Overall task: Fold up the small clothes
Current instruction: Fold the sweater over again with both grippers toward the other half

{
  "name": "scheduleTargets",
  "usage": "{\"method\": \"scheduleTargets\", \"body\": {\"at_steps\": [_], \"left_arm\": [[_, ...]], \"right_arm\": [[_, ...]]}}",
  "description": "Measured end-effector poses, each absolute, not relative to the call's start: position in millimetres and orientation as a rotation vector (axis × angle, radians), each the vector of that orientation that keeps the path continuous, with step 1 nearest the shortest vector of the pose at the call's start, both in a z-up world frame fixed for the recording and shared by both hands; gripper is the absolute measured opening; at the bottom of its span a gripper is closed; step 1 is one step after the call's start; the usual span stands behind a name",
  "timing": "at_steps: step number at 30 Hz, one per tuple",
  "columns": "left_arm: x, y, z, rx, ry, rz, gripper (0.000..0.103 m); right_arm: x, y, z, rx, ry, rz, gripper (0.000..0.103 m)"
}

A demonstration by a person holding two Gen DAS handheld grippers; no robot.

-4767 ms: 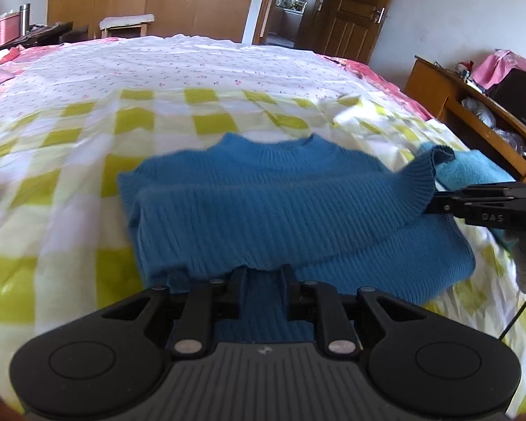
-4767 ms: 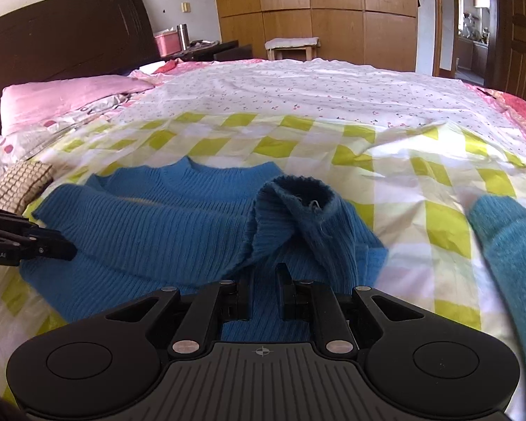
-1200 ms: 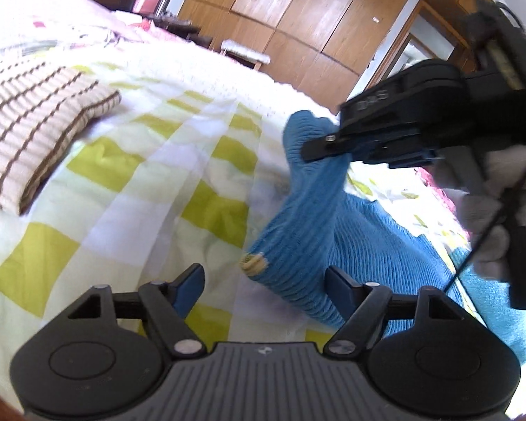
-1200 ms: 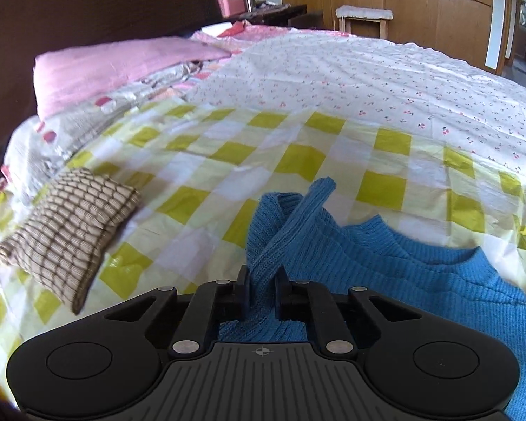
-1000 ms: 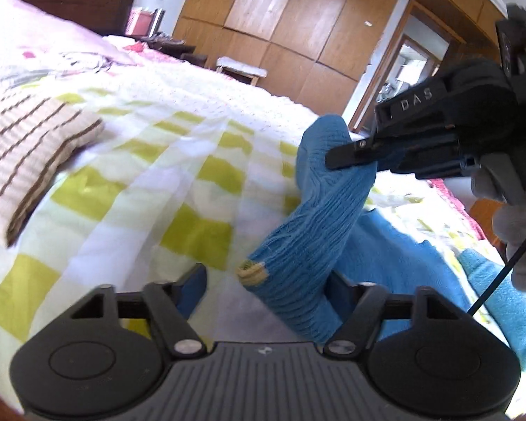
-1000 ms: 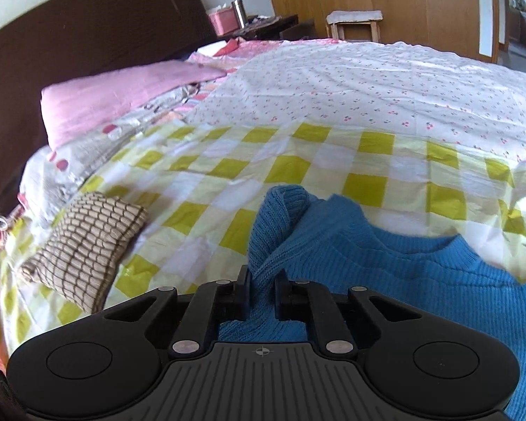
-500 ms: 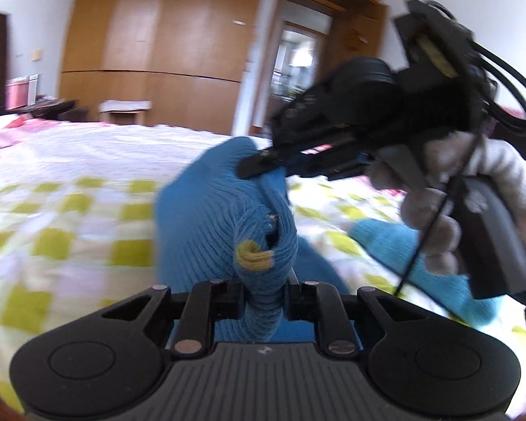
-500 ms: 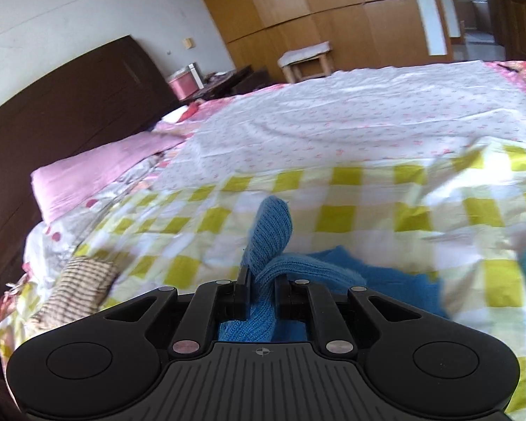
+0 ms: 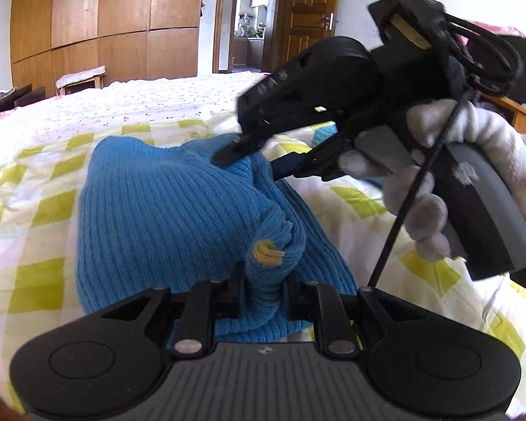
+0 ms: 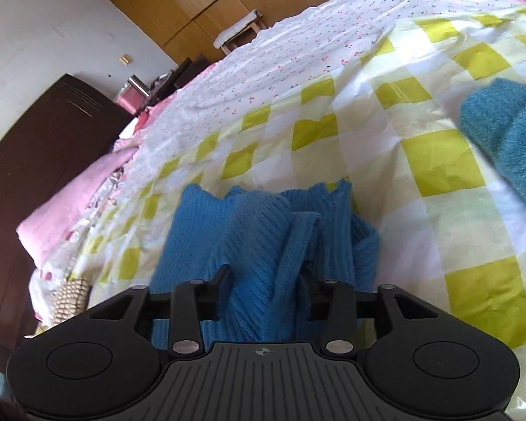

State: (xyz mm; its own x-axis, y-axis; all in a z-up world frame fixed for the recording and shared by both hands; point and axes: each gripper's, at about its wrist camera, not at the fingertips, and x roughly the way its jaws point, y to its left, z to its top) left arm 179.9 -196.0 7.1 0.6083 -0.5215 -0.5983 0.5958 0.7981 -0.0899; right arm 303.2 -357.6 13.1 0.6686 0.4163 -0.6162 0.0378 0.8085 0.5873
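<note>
A blue ribbed sweater [image 9: 164, 210] lies bunched and folded over on the yellow-checked bed cover [image 9: 34, 217]. My left gripper [image 9: 263, 282] is shut on a fold of it beside a small yellow label. In the left wrist view my right gripper [image 9: 250, 163], held by a gloved hand [image 9: 473, 161], hovers over the sweater's far edge. In the right wrist view the right gripper [image 10: 264, 279] has its jaws opening, with a ridge of the sweater [image 10: 263, 217] lying loosely between the fingers.
A teal garment [image 10: 508, 133] lies to the right on the cover. A folded beige striped garment [image 10: 71, 294] sits at the left, near a pink pillow [image 10: 63, 203] and a dark headboard [image 10: 34, 140]. Wooden wardrobes [image 9: 105, 17] and a doorway stand beyond the bed.
The left gripper closed on the sweater's fold, and both grippers carried the fabric across over the sweater's body. The right jaws, shut on the fabric before, have now parted.
</note>
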Motion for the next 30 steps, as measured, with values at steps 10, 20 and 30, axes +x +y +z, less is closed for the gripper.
{"method": "scheduleTargets", "body": {"at_steps": [10,20,30], "left_arm": [[177,-203,14,0.157,0.639,-0.655,0.024],[172,-228,11,0.186,0.657,-0.708,0.024],[165,-230,15,0.189,0.686,-0.745,0.037]], "right_arm": [[316,-340,21,0.471,0.803,0.193,0.017],[304,-373,6,0.489,0.794,0.187,0.016],[292,-394,6,0.557,0.71,0.104,0.04]]}}
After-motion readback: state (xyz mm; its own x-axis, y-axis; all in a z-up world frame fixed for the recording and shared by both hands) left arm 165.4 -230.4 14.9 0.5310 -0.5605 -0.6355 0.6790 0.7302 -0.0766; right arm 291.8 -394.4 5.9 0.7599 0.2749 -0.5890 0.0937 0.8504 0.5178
